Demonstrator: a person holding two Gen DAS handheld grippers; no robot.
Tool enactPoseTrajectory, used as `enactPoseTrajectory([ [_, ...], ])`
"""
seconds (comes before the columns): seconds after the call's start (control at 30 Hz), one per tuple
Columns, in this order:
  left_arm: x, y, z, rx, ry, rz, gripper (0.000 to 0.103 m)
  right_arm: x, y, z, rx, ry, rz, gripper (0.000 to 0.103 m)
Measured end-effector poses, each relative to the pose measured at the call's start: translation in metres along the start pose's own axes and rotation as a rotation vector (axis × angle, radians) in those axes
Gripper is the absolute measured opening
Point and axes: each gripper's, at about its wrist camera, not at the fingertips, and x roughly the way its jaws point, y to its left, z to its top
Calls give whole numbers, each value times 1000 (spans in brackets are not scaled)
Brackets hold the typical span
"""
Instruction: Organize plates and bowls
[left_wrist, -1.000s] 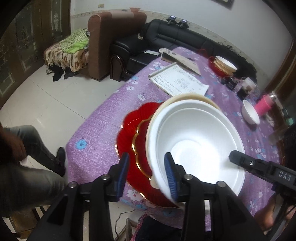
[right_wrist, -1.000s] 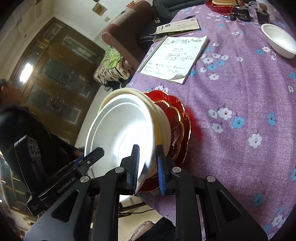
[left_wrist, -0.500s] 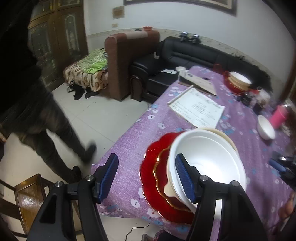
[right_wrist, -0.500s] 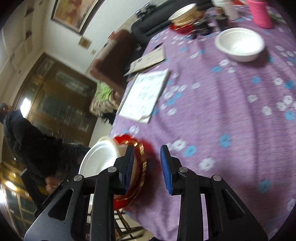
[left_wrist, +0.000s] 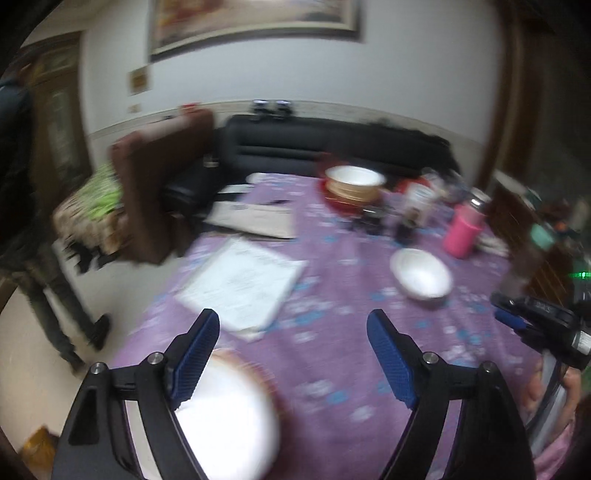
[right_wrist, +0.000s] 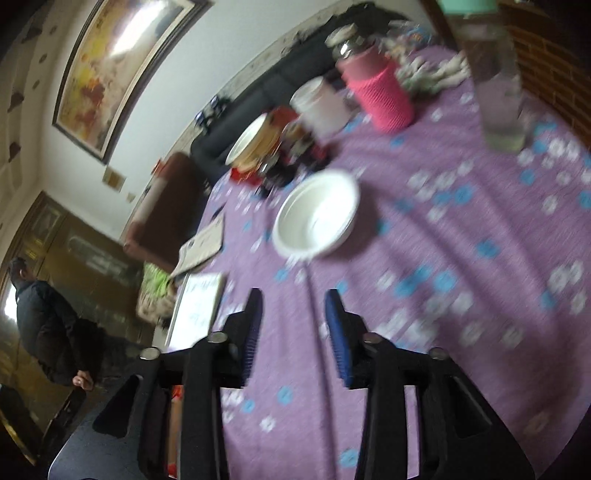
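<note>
A worktop (left_wrist: 332, 354) under a purple flowered cloth is carrying everything. A large white bowl (left_wrist: 225, 421) is sitting at its near edge, just below the left gripper (left_wrist: 293, 360); its inside looks empty, though blur is hiding the detail. At the far end a stack of bowls on a red plate (left_wrist: 352, 186) is standing, the topmost white bowl showing nothing in it. A sheet of white paper (left_wrist: 243, 284) is lying between the near bowl and the far stack. A small white bowl (right_wrist: 316, 218) is resting alone and empty mid-cloth, ahead of the right gripper (right_wrist: 293, 334). A pink bottle (right_wrist: 380, 90) is standing upright beyond it.

The left gripper is spread wide, its jaws having just been opening, nothing between them. The right gripper is parted more narrowly, also just opening, and grasping nothing.
</note>
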Motion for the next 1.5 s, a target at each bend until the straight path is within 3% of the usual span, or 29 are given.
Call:
enactPoseTrajectory([
  [0.2,107,-57,31,-89,133,-80,82,23,-15,39,16,2,-45,45],
  [0.4,200,-90,39,-102,232,17,82,85,-32,62,59,79,-91,45],
  [0.53,233,-97,42,-132,267,-13,82,111,-37,71,70,103,-106,45],
  [0.73,256,-111,44,-131,267,-22,82,128,-41,74,64,99,-113,45],
  [1.0,282,-125,30,-97,330,-39,82,147,-53,69,90,144,-108,45],
  [1.5,292,-131,24,-39,348,-31,81,154,-49,63,69,126,-124,45],
])
